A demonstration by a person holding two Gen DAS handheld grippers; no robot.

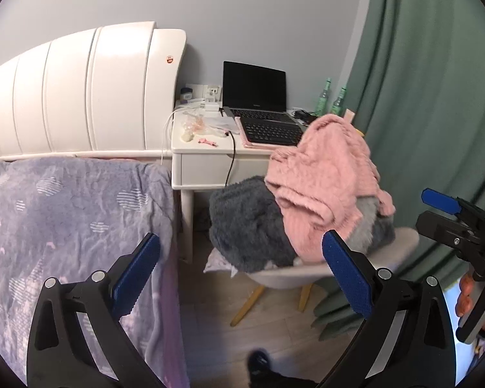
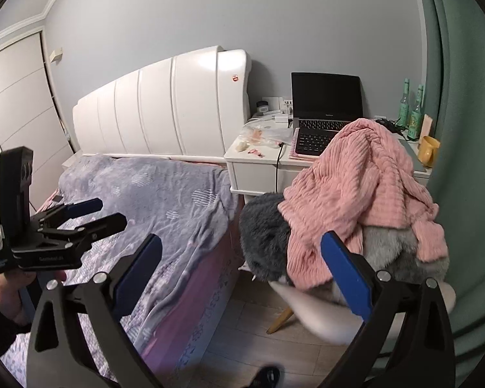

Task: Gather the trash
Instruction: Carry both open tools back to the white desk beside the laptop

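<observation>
Crumpled clear plastic wrappers (image 1: 194,123) (image 2: 262,134) lie on the left part of the white desk (image 1: 207,152) (image 2: 255,161). A small whitish lump (image 1: 187,136) (image 2: 242,146) and a pink scrap (image 1: 207,142) (image 2: 254,152) lie beside them. My left gripper (image 1: 242,258) is open and empty, well short of the desk, above the gap between bed and chair. It also shows at the left of the right wrist view as the left gripper (image 2: 113,212). My right gripper (image 2: 242,258) is open and empty too, and is seen at the right edge as the right gripper (image 1: 433,211).
A chair (image 1: 307,271) piled with a pink garment (image 1: 326,174) and grey fleece stands in front of the desk. A laptop (image 1: 255,87), keyboard, green bottles (image 2: 412,113), yellow mug (image 2: 429,150) and hanging black cable (image 1: 231,161) are on the desk. The bed (image 1: 64,213) is left, the green curtain (image 1: 436,80) right.
</observation>
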